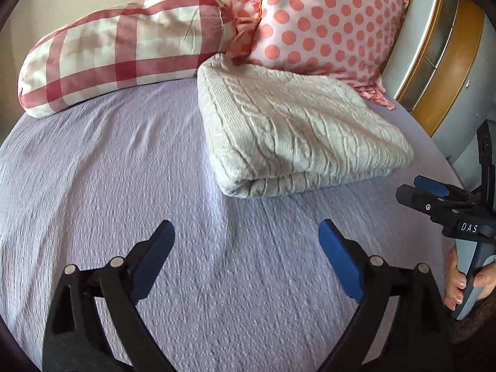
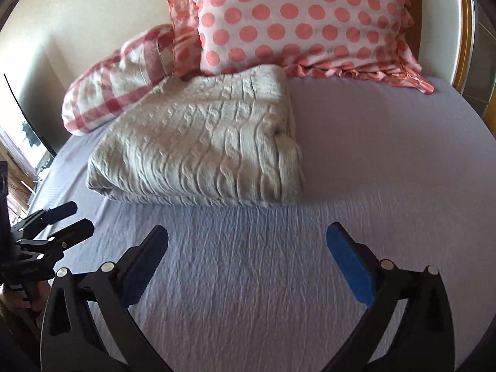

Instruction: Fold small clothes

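Observation:
A cream cable-knit garment (image 1: 297, 130) lies folded into a thick rectangle on the lilac bed sheet (image 1: 124, 170), in front of the pillows. It also shows in the right wrist view (image 2: 198, 148). My left gripper (image 1: 246, 232) is open and empty, held above the sheet short of the fold's near edge. My right gripper (image 2: 248, 235) is open and empty, also short of the garment. The right gripper shows at the right edge of the left wrist view (image 1: 415, 190), and the left gripper at the left edge of the right wrist view (image 2: 82, 217).
A red-and-white checked pillow (image 1: 117, 52) and a pink polka-dot pillow (image 1: 322, 21) lean at the head of the bed. A wooden headboard and cabinet (image 1: 440, 62) stand to the right. Bare lilac sheet (image 2: 387, 155) lies right of the garment.

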### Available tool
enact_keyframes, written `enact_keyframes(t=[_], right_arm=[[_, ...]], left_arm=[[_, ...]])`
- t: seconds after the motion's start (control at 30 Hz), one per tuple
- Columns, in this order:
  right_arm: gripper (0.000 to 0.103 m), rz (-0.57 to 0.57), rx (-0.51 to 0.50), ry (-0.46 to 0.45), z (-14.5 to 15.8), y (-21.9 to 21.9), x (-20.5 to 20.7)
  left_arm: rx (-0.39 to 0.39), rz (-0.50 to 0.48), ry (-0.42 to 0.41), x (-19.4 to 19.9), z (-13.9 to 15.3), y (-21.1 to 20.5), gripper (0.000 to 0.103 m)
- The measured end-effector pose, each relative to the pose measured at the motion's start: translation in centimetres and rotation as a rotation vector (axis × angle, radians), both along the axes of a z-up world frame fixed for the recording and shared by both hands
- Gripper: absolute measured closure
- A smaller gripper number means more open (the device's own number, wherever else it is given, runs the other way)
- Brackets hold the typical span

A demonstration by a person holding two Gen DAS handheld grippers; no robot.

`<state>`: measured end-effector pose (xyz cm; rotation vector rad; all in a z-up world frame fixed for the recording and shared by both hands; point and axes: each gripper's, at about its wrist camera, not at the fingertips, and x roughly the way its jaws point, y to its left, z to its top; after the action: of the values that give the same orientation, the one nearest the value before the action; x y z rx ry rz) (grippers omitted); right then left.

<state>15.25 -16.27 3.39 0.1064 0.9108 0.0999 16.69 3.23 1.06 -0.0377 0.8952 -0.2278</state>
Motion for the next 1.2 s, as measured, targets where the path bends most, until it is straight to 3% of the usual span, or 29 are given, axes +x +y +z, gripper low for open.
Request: enact_keyframes(t=[0.1,0.4,0.57,1.2], right_arm=[[0.001,-0.007,-0.061,0.017,-0.9,0.8,0.2],[0.001,-0.021,-0.138,0.041,-1.8,1.9,0.6],[0.001,-0.039,-0.176,0.061,-2.1,2.2,0.7],[0.001,-0.041,-0.175,0.060,-2.0,2.2,0.6]], left_arm=[[0.055,-0.001,0.024,0.2,-1.1,-0.7,0.007],[0.058,0.013,0.048,0.6,-1.7,-0.6,0.002],[0.164,0.008,0.051,0.7,-2.0,-2.0,0.002],[0.152,0.013,0.049,0.8,-2.1,-1.7,0.002]])
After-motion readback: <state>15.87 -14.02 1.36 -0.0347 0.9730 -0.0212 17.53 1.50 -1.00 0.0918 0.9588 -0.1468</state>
